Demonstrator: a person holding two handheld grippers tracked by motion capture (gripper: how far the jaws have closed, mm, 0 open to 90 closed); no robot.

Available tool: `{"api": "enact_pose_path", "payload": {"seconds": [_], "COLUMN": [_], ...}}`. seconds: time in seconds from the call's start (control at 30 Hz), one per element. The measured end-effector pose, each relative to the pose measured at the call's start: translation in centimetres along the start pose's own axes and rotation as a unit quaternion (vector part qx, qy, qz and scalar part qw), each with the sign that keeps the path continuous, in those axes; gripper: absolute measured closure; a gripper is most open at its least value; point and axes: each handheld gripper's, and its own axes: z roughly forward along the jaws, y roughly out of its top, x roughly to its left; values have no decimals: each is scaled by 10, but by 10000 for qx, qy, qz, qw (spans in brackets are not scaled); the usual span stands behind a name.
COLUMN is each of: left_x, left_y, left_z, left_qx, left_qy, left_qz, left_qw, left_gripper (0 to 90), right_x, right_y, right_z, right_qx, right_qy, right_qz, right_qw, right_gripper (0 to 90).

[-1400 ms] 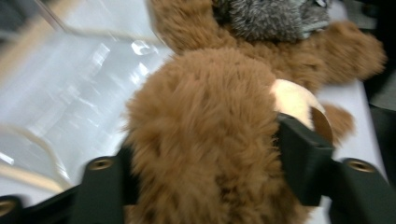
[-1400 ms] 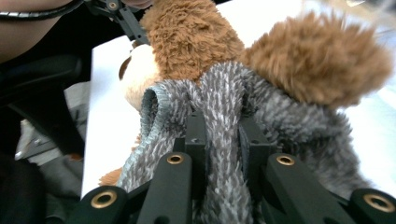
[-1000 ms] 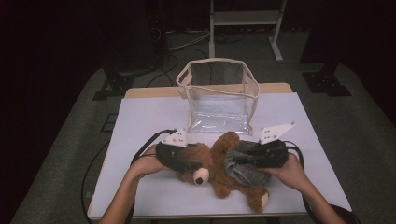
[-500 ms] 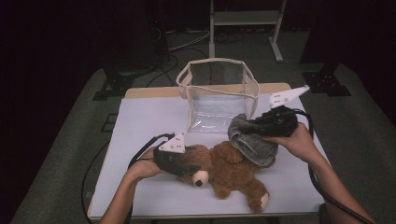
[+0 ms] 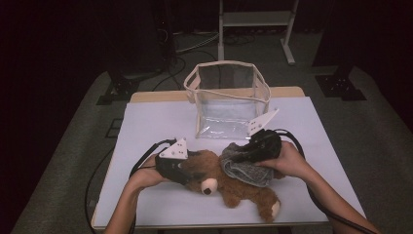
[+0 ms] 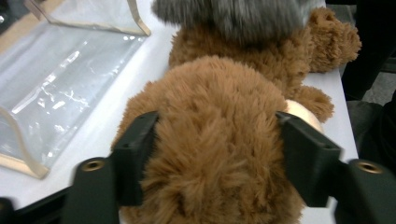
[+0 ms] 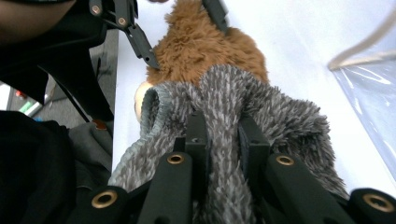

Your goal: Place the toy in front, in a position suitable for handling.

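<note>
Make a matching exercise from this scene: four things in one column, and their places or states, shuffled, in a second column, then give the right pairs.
Things:
1. brown teddy bear
2. grey fuzzy garment
3. clear bag
4. left gripper

Places or states:
A. stands open-topped at the far side of the table
B. pinched between the jaws of the right gripper
C. lies on the table near the front edge
D. has its jaws on either side of the bear's head

Pairs: 1-C, 2-B, 3-A, 4-D
</note>
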Motion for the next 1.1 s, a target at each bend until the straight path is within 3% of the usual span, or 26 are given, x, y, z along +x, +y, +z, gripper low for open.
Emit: {"api": "enact_pose_path", "payload": {"seconds": [0.13,0.17,0.2,0.23,0.43,0.6,0.67,0.77,0.87,0.93,1.0,1.07,1.1], "left_x": [-2,-2,-3,-4,-5,-6,-6,-8,-8,-7,-6,-3,-1], "left_y": [-5,-5,-7,-8,-9,-9,-8,-8,-8,-10,-12,-13,-13], "left_z": [3,3,3,3,2,5,6,7,6,5,3,-2,-4], "left_qx": [-118,-118,-166,-208,-228,-312,-256,-281,-311,-316,-351,-417,-416], "left_qy": [-1,-1,-37,-54,-59,-90,-104,-116,-104,-119,-132,-86,-67], "left_qz": [-50,-50,-45,-56,-41,-30,-13,-25,-33,-20,-105,-219,-303], "left_qw": [9999,9999,9998,9998,9997,9995,9996,9995,9995,9994,9992,9989,9987], "left_gripper": [427,433,433,444,443,454,461,464,464,462,434,333,272], "right_x": [-7,-7,-9,-15,-18,-13,-12,-12,-19,-26,-29,-25,-23], "right_y": [-8,-8,-11,-23,-54,-81,-79,-56,-29,-20,-21,-30,-35], "right_z": [-26,-26,-33,-50,-46,-53,-65,-77,-65,-45,-23,-7,-7], "right_qx": [-396,-396,-474,-566,-317,-252,-398,-613,-697,-492,-250,87,-37], "right_qy": [-106,-106,-186,-414,-459,-298,-255,-398,-275,-191,4,-89,-63], "right_qz": [200,200,243,418,652,838,815,614,448,387,434,406,447], "right_qw": [9990,9990,9984,9967,9963,9957,9955,9954,9962,9979,9987,9991,9990], "right_gripper": [770,770,770,770,770,772,772,772,772,771,771,773,773]}}
